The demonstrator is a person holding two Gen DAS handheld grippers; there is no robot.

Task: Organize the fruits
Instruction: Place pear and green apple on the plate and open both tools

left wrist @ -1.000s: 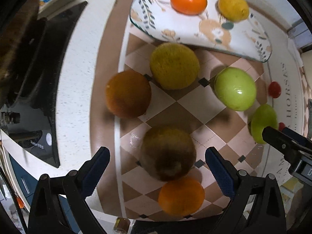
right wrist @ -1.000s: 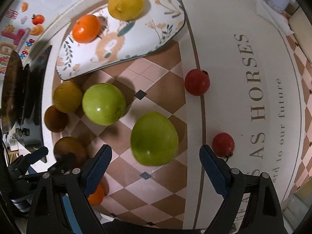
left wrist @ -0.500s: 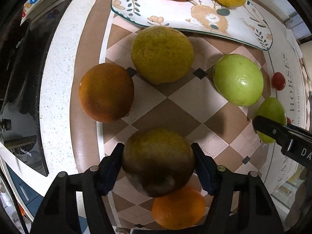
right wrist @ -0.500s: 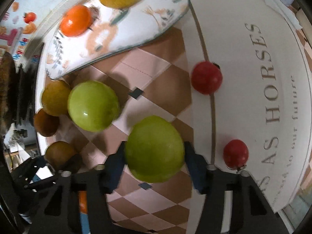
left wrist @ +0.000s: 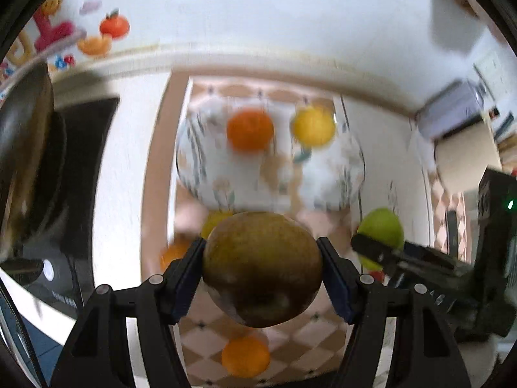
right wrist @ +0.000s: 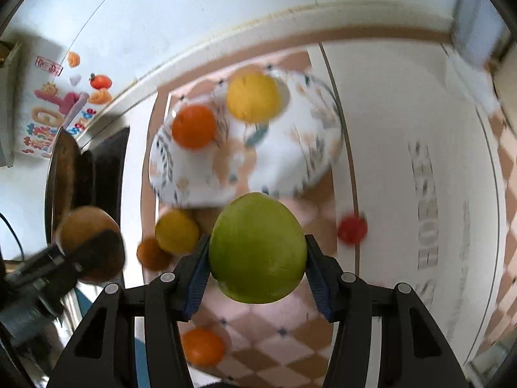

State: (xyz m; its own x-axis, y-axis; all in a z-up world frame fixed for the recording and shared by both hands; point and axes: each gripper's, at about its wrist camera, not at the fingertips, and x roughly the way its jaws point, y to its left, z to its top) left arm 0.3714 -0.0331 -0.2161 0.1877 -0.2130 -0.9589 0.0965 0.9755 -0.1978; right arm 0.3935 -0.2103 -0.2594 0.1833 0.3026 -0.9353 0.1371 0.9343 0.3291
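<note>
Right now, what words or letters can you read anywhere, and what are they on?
"HORSES" on the white mat: printed sideways, blurred, last letter cut off.
A smaller line beside it on the mat: too blurred to read.
Colourful letters on the wall sticker: too blurred to read.
Nothing is written on the fruits or plate.

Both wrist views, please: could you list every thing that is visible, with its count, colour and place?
Plate: 1, white with a leaf pattern, at the back of the checkered mat.
Orange: 1, orange, on the plate.
Lemon: 1, yellow, on the plate.
Brown pear: 1, brown, held between the left gripper's pads.
Green apple: 1, green, held between the right gripper's pads.
Fruits on the mat: yellow, brown-orange, orange, small red.
Checkered mat: 1, pink and brown, on the counter.
Left gripper: black, blue pads.
Right gripper: black, blue pads.
</note>
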